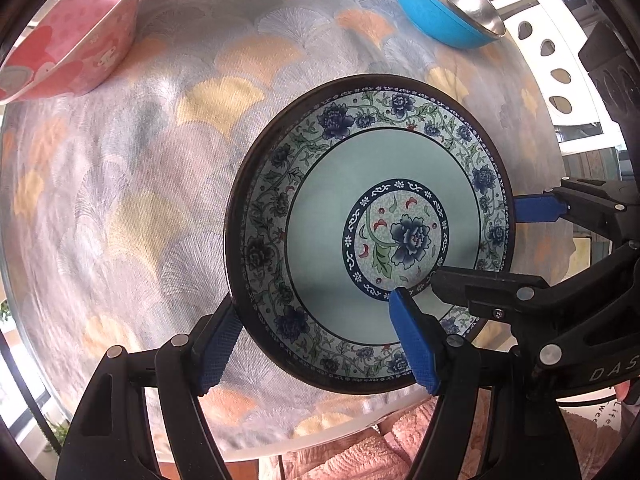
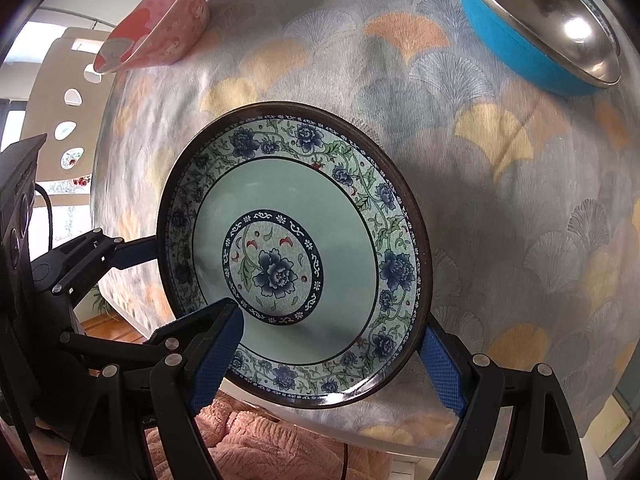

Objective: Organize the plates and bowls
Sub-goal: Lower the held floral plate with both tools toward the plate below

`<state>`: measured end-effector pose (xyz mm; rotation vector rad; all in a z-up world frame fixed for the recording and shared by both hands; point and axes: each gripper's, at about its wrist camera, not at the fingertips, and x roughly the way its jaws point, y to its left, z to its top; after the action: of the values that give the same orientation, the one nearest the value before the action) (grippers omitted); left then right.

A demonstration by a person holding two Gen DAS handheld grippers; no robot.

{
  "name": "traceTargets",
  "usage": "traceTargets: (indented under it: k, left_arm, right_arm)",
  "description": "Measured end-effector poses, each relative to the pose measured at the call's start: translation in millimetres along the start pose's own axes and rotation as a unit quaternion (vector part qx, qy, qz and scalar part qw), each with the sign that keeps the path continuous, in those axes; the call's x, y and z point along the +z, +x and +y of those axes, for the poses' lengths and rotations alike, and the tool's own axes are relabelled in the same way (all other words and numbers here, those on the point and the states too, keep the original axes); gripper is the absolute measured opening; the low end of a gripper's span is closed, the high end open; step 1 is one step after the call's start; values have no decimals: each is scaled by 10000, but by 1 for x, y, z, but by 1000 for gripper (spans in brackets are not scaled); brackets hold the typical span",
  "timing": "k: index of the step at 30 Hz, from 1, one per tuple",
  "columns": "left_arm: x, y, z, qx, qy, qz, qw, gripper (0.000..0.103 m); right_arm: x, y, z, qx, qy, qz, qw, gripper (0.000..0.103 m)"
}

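A round plate [image 1: 384, 160] with a pale green centre, blue flowers and a dark rim lies near the table's front edge; it also shows in the right wrist view [image 2: 288, 184]. My left gripper [image 1: 316, 340] straddles its left rim, one blue pad outside, one inside. My right gripper [image 2: 332, 354] straddles its right rim the same way. Both look closed on the rim. A pink bowl [image 1: 76, 36] stands at the back left, also in the right wrist view [image 2: 160, 28]. A blue steel-lined bowl [image 1: 444, 4] stands at the back right, also in the right wrist view [image 2: 532, 28].
The table wears a grey cloth with fan-leaf prints [image 1: 160, 184]. Its front edge runs just under the plate. A white chair back with holes [image 1: 556, 68] stands beyond the table. Pink fluffy fabric [image 2: 256, 444] lies below the edge.
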<state>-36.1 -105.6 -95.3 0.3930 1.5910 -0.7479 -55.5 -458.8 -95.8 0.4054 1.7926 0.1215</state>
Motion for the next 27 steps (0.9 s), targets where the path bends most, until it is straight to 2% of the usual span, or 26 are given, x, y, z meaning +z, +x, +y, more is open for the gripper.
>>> traceTargets:
  k: [27]
  left_arm:
    - [-2,1,9,-130,-145,81,9998,70]
  right_arm:
    - [-2,3,-5,16,49,159,9999,84]
